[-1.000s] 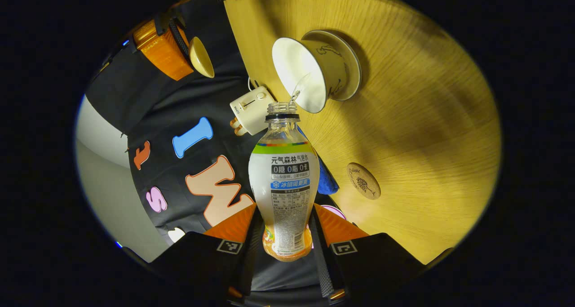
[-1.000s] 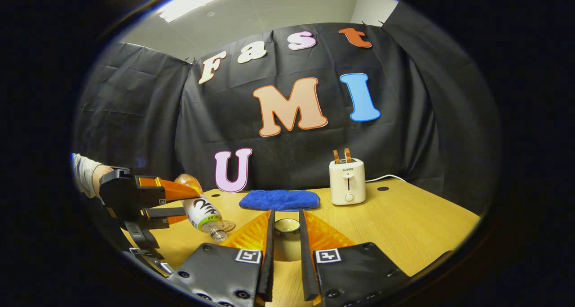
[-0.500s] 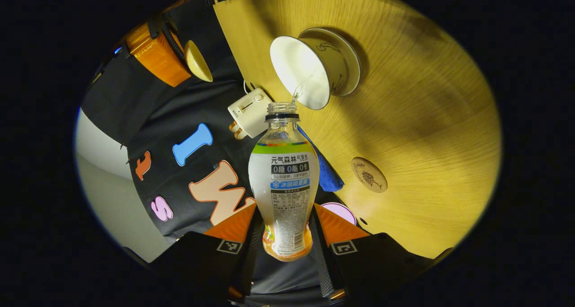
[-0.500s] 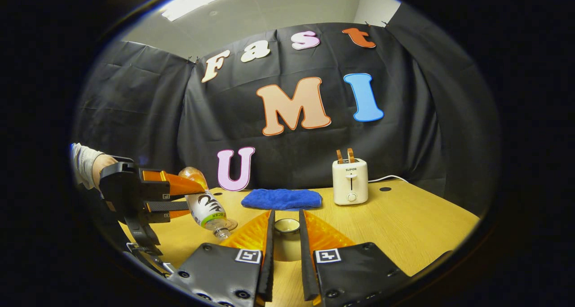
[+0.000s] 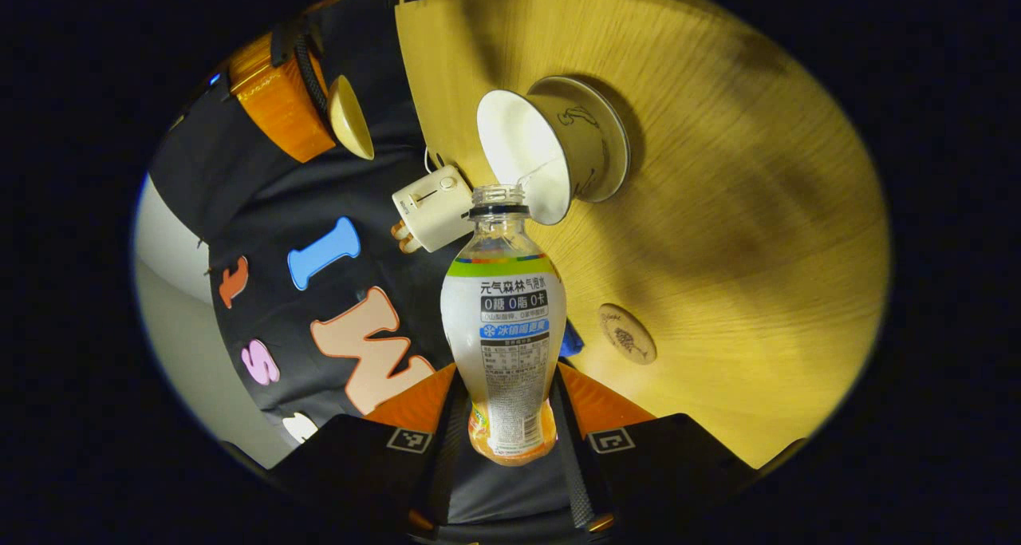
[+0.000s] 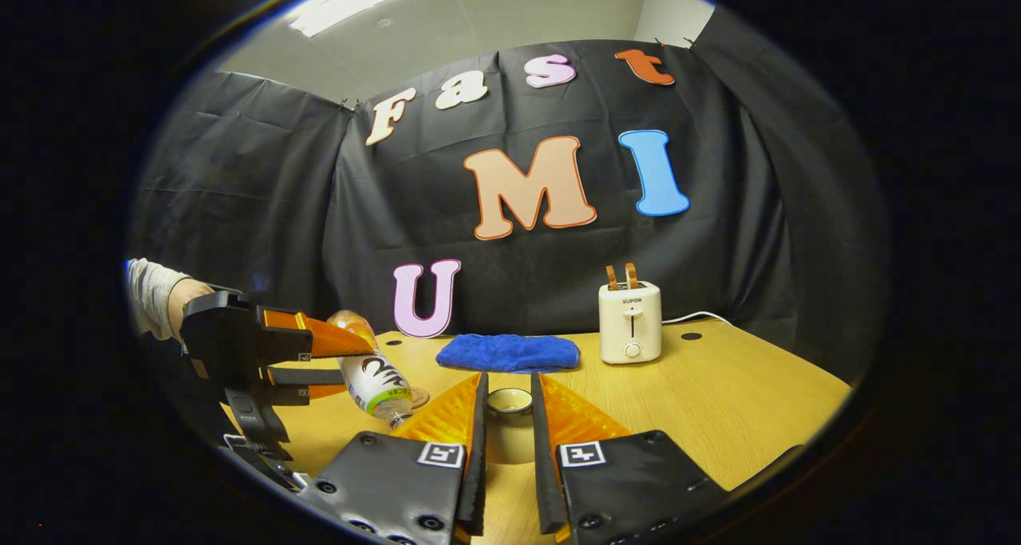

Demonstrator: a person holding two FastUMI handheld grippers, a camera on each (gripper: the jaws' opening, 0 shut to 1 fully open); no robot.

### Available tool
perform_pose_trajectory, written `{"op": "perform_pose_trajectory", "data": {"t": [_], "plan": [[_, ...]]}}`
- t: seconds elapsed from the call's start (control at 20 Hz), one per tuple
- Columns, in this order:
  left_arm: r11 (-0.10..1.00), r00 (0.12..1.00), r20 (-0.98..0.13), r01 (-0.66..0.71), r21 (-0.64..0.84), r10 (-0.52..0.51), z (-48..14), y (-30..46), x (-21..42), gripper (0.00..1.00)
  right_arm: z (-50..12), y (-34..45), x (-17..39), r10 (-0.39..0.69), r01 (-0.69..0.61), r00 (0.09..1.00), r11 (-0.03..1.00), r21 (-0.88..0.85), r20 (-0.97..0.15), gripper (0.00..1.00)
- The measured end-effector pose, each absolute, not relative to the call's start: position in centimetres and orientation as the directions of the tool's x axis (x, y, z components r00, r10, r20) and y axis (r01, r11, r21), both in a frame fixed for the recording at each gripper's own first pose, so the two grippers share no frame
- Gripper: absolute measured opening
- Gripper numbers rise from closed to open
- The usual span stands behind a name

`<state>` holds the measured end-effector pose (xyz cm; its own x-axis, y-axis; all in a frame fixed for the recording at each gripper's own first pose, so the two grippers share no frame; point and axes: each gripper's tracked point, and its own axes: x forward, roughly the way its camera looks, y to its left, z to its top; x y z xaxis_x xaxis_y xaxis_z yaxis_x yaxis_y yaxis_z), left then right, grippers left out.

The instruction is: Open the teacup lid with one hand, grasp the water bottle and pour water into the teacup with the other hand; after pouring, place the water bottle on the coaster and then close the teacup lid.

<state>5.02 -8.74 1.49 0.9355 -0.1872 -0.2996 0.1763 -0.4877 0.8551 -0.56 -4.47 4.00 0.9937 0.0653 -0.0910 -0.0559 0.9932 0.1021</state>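
My left gripper is shut on the clear water bottle, which is tilted with its open mouth at the rim of the white teacup. A thin stream of water runs from the mouth into the cup. The cup stands uncovered on its saucer. The round wooden coaster lies bare on the table beside the bottle. My right gripper is shut on the teacup lid and holds it above the table. The right gripper view has the left gripper and the tilted bottle at its left.
A white toaster and a folded blue cloth sit at the back of the wooden table, in front of the black wall. A person's sleeve and hand hold the left gripper.
The bottle's mouth has come closer to the cup's rim and the stream has thinned. In the right gripper view the left gripper and bottle sit slightly lower and further right. The lid stays held.
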Motion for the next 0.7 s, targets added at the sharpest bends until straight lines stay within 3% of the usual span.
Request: {"op": "perform_pose_trajectory", "data": {"t": [0.25, 0.7], "plan": [[-0.333, 0.914, -0.356, 0.28, 0.9, -0.193, -0.4, -8.6, 4.3, 0.55, 3.7, -4.1, -0.6, 0.074, -0.065, 0.992, 0.993, 0.096, -0.098, 0.29], [0.188, 0.891, -0.377, 0.427, 0.884, -0.252, -1.6, -8.6, 3.9, 0.55, 3.8, -3.9, -0.6, 0.079, -0.069, 0.992, 0.993, 0.099, -0.099, 0.31]]}}
